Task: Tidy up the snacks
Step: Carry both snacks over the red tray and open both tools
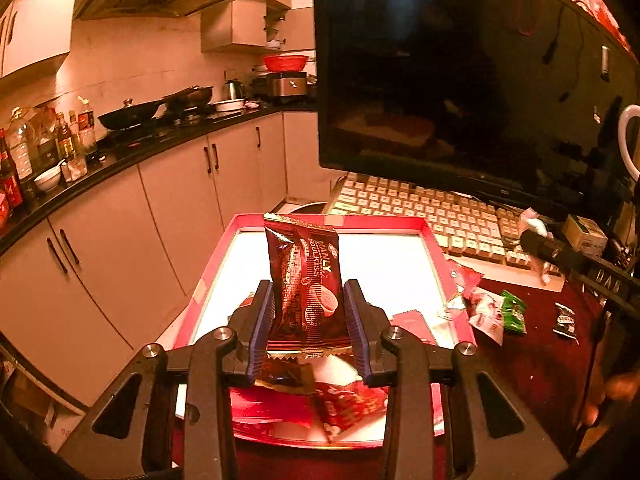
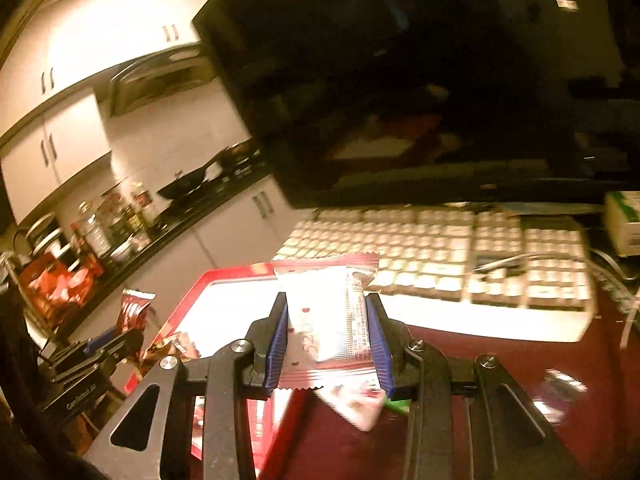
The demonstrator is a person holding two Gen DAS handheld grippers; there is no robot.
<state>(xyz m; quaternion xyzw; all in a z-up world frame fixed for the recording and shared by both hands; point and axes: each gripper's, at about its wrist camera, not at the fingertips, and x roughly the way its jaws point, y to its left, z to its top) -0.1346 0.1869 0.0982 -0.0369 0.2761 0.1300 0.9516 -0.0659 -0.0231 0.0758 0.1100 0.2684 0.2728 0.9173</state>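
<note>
My left gripper (image 1: 308, 300) is shut on a dark red snack packet (image 1: 306, 280), held upright over the red tray (image 1: 384, 222) with a white floor. Red packets (image 1: 348, 404) lie in the tray's near end, under the gripper. In the right wrist view my right gripper (image 2: 327, 316) is shut on a white and red snack packet (image 2: 326, 320), hovering by the tray (image 2: 224, 274) at its right side. The left gripper (image 2: 108, 344) shows at the left there, with its dark red packet (image 2: 134, 310). Loose snacks (image 1: 486, 312) and a green packet (image 1: 513, 312) lie on the dark red tablecloth right of the tray.
A white keyboard (image 1: 432, 210) lies behind the tray under a large dark monitor (image 1: 460, 72). A small black packet (image 1: 565, 320) lies farther right. A kitchen counter (image 1: 132, 148) with bottles and pans runs along the left. A green and white box (image 2: 624, 220) stands at the far right.
</note>
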